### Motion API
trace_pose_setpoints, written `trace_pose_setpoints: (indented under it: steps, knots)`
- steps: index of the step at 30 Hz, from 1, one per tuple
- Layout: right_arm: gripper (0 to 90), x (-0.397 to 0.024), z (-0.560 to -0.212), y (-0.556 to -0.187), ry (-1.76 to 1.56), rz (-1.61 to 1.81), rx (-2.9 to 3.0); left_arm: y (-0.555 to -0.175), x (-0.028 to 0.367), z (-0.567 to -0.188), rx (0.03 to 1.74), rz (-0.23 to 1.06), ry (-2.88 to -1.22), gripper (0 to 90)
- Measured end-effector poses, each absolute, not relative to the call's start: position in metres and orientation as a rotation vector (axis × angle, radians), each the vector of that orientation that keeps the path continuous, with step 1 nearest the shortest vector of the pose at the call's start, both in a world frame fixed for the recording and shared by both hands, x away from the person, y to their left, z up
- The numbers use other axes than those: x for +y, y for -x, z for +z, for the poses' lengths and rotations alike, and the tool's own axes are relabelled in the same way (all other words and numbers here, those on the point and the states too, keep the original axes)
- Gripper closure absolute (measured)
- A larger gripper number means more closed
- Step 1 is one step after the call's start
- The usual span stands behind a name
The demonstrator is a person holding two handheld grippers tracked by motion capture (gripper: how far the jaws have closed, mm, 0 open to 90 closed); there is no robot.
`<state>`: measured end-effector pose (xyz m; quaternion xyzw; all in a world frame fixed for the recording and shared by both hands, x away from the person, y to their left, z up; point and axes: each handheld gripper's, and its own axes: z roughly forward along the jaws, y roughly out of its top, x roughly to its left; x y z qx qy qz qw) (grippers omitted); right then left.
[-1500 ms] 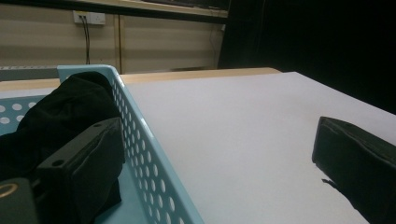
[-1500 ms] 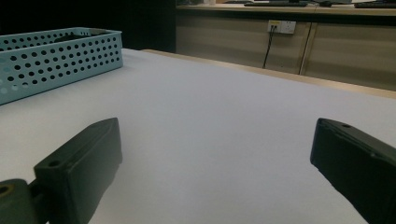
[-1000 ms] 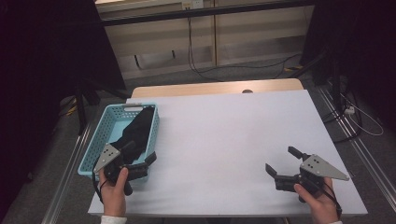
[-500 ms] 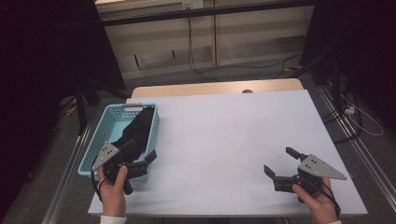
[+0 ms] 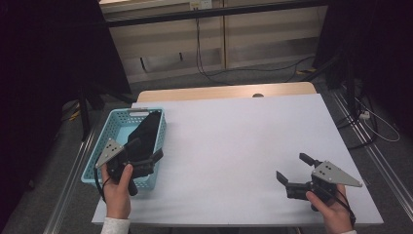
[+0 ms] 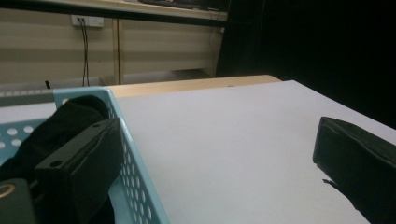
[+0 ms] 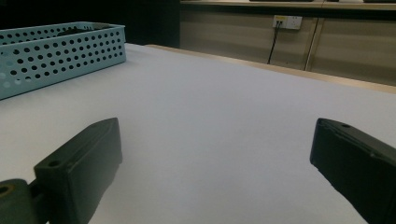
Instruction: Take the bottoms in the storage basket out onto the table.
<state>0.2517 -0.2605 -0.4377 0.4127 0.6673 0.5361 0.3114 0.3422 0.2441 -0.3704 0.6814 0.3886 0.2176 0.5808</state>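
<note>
With your left claw (image 5: 148,158) spread wide astride the basket (image 5: 100,158) wall at 9 o'clock, shift it inward over the black cloth (image 5: 146,130) inside before pinching, keeping your wide, empty right claw (image 5: 296,170) parked at 4 o'clock.

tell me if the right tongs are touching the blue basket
Apart. In the high view the right tongs sit open near the table's right front, with bare white table between them and the blue basket at the left edge.
</note>
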Motion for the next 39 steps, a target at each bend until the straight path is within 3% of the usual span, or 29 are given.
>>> trace_pose_setpoints:
  steps: [19,39]
  knots:
    - [1.4,-0.266,-0.44,-0.252,-1.114,1.397,1.746,-0.365,0.247,-0.339,0.904,0.494,-1.605,2.2]
    - [1.5,-0.266,-0.44,-0.251,-1.111,1.394,1.753,-0.394,0.256,-0.337,0.938,0.477,-1.623,2.4]
